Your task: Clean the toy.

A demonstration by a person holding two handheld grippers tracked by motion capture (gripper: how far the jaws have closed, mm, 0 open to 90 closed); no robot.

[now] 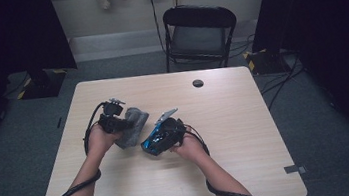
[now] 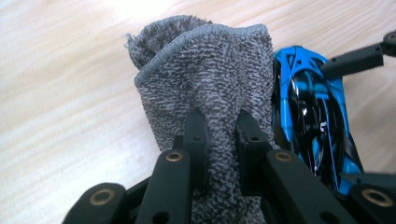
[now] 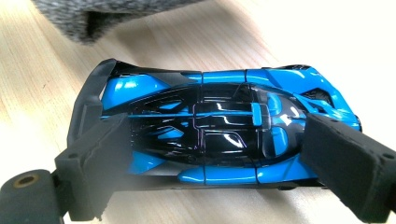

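A grey terry cloth hangs bunched between the two black jaws of my left gripper, which is shut on it a little above the wooden table. In the high view the left gripper sits left of centre with the cloth drooping to its right. A blue and black toy car lies lengthwise between the pads of my right gripper, one pad at its rear wing and one at its nose. From above, the right gripper holds the car just right of the cloth. The car is close beside the cloth.
A black folding chair stands beyond the table's far edge. A dark round hole sits near the far middle of the tabletop. Dark curtains hang at both sides. Cables trail from both grippers along the person's forearms.
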